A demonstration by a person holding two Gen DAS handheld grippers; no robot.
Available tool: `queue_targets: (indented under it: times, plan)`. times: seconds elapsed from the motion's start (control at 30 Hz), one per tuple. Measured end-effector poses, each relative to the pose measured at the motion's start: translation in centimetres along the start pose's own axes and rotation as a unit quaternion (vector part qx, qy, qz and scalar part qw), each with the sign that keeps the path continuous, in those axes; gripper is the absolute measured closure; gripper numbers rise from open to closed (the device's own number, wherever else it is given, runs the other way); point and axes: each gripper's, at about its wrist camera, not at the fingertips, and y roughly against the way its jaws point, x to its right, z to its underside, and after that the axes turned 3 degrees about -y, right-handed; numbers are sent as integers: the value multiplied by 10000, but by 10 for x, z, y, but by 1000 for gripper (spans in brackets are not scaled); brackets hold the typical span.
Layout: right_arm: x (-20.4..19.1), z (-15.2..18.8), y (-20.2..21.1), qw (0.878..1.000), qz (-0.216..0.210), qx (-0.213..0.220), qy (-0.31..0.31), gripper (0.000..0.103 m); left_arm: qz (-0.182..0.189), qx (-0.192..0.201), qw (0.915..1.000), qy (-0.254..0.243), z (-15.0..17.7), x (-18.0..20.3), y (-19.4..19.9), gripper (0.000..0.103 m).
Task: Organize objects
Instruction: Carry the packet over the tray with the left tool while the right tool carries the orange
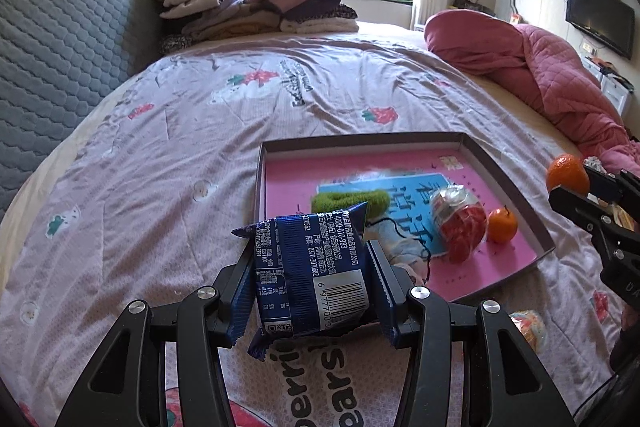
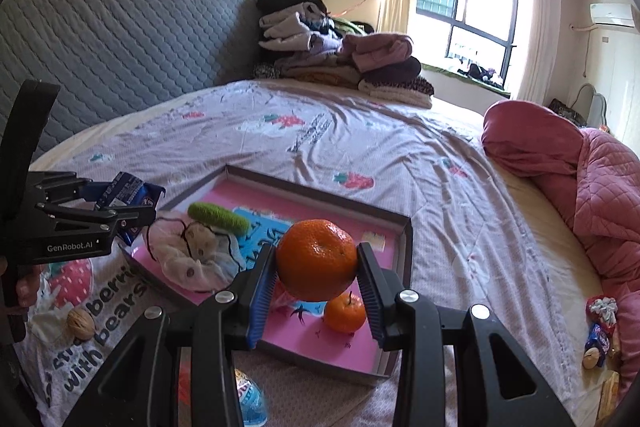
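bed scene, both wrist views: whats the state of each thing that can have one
left gripper: shut on blue snack packet, held above the bed
right gripper: shut on large orange, over the tray
tray: open, partly filled
small orange: resting in tray
walnut: loose on bedsheet

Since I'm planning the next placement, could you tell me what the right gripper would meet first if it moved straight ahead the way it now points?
Probably the tray. The right gripper, shut on the large orange, points over the small orange and the tray's pink floor toward its far wall, with the bedspread beyond. Depth is uncertain.
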Motion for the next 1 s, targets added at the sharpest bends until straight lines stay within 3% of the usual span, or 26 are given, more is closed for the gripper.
queue_targets:
  times: [1.0]
  plan:
    - [2,21,-28,9988,-53,-494,1,63,125,-403,9989,-214,12,10,-31,51]
